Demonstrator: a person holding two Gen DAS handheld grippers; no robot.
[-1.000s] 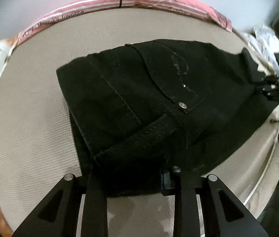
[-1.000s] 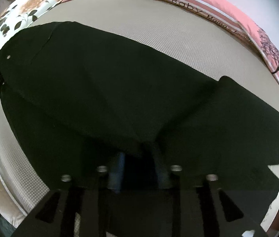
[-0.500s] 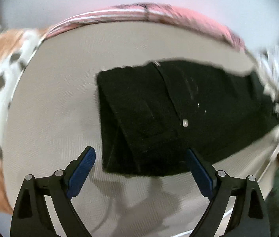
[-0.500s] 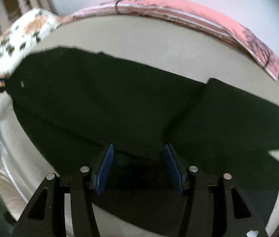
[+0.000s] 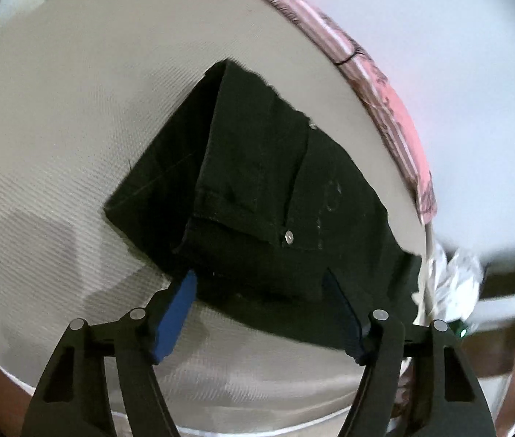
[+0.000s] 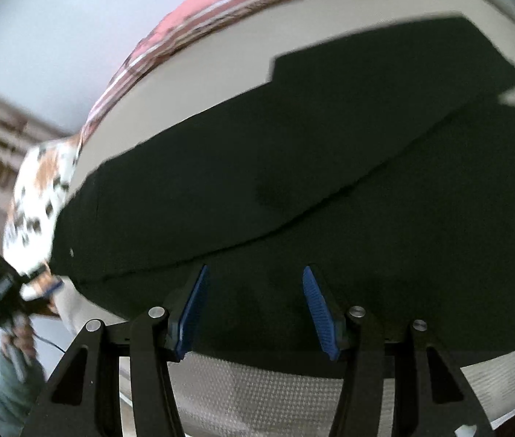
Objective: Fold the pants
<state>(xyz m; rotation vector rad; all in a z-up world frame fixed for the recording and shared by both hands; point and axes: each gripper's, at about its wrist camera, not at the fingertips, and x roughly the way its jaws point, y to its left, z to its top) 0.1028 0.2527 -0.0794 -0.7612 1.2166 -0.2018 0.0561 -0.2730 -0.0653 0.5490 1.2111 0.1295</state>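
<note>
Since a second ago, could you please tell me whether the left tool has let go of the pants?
Yes. The left tool has opened and drawn back from the pants, whose waist edge lies flat on the beige mat.

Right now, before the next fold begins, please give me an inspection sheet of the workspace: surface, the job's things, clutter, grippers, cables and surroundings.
Surface: beige textured mat, bare around the garment.
Job's things: black pants lying flat on the mat, waist end folded double, silver rivet facing up; legs lie one over the other.
Clutter: crumpled white plastic at the mat's edge.
Grippers: left gripper open, holding nothing, at the waist end; right gripper open, holding nothing, over the legs.
Cables: thin dark cable below the left gripper's handle in the right wrist view.
Surroundings: pink striped cloth, floral cloth, pale wall.
</note>
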